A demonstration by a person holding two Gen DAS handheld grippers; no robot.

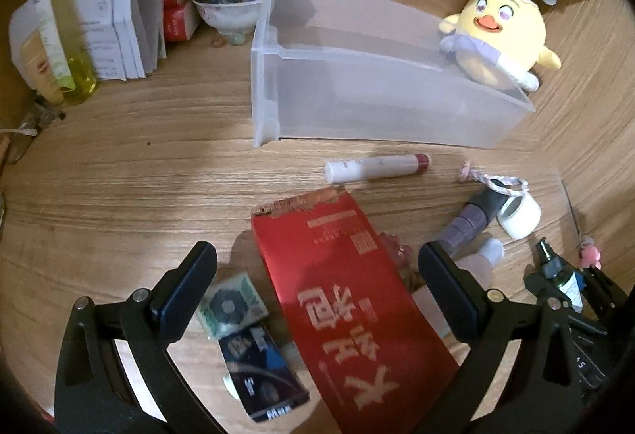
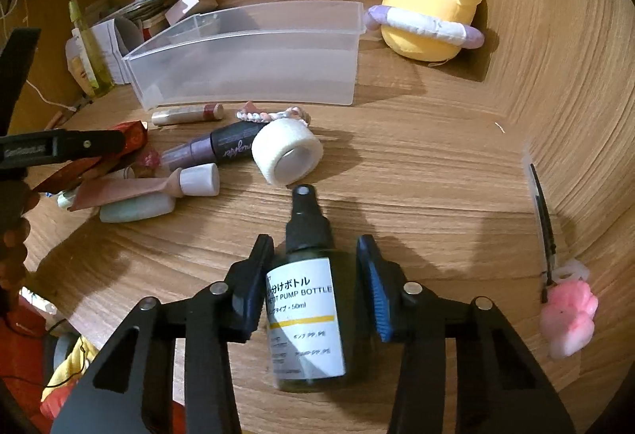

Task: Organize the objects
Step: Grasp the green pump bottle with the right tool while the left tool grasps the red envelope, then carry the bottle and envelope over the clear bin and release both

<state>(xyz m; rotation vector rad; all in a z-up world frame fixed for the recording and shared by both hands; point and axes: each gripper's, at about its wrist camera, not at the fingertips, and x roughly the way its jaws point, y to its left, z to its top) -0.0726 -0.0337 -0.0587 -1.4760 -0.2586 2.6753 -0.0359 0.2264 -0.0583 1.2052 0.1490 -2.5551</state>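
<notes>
My right gripper [image 2: 315, 287] has its jaws closed on a small dark green spray bottle [image 2: 303, 299] with a black top and white label, lying on the wooden table [image 2: 436, 176]. My left gripper [image 1: 317, 291] is wide apart over a red envelope [image 1: 341, 307].

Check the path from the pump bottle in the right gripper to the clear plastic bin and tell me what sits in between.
The pump bottle lies between the right gripper's fingers. Between it and the clear plastic bin sits a white tape roll, with a braided hair tie behind it by the bin's front wall. Nothing blocks the bin's open top.
</notes>
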